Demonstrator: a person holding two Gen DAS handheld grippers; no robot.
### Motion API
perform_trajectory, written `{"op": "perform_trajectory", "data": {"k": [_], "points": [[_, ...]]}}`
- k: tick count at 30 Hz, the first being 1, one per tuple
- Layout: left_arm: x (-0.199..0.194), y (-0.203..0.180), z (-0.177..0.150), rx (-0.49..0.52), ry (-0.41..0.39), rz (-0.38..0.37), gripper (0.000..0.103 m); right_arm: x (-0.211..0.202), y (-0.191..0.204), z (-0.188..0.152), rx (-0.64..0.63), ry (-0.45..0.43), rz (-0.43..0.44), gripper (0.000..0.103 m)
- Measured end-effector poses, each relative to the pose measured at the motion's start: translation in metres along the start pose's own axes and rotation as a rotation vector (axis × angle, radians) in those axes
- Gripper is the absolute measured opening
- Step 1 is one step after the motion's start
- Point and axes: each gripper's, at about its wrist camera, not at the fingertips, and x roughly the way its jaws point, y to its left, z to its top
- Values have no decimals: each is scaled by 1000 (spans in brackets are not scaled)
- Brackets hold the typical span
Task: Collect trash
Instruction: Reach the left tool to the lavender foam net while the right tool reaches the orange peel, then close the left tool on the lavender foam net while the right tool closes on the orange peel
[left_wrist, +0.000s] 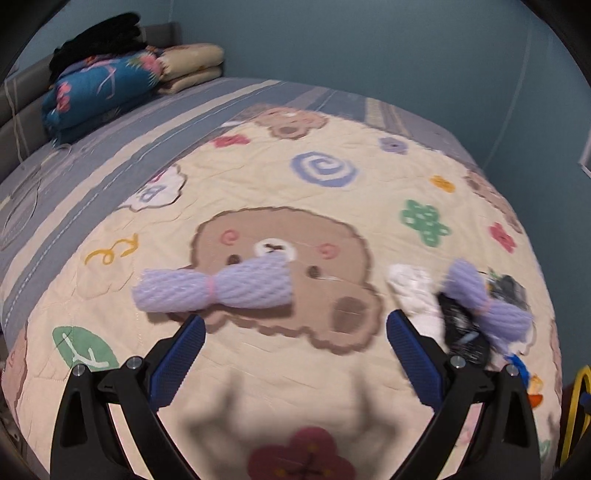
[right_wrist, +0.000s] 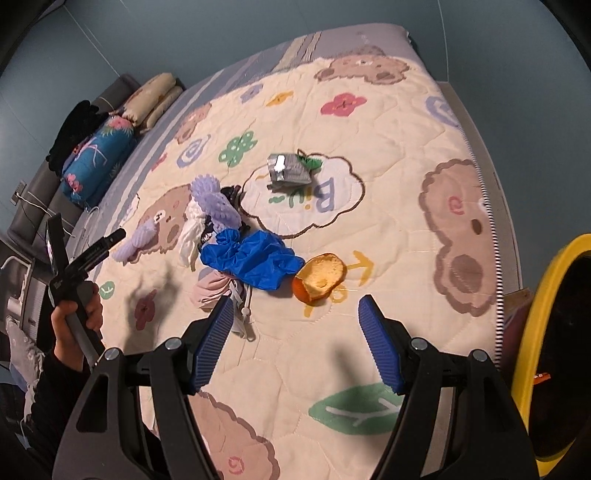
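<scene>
Trash lies on a cream bear-print quilt (right_wrist: 388, 155). In the right wrist view I see an orange peel (right_wrist: 320, 277), a crumpled blue plastic bag (right_wrist: 251, 260), a silver wrapper (right_wrist: 288, 169), a purple foam net (right_wrist: 216, 201), white tissue (right_wrist: 192, 236) and a pinkish wad (right_wrist: 212, 291). My right gripper (right_wrist: 295, 317) is open, just short of the peel. In the left wrist view another purple foam net (left_wrist: 214, 286) lies just ahead of my open left gripper (left_wrist: 295, 328). White tissue (left_wrist: 413, 291), a black wrapper (left_wrist: 461, 328) and a purple net (left_wrist: 480, 299) lie to its right.
A yellow-rimmed black bin (right_wrist: 546, 339) stands at the bed's right edge. Folded blankets (left_wrist: 99, 88) and dark clothes (left_wrist: 99, 37) are stacked at the headboard. Blue walls surround the bed. The left gripper (right_wrist: 88, 258) and the hand holding it show in the right wrist view.
</scene>
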Motion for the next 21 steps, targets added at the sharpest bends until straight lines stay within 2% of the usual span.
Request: {"op": "perform_trajectory", "data": {"k": [4, 10, 21], "points": [[22, 21, 4, -50, 28, 22, 95, 18, 2, 3, 4, 24, -3, 67], [51, 35, 11, -56, 53, 71, 95, 42, -4, 9, 27, 48, -39, 67], [84, 35, 16, 19, 65, 136, 95, 82, -11, 15, 31, 78, -78, 65]]}}
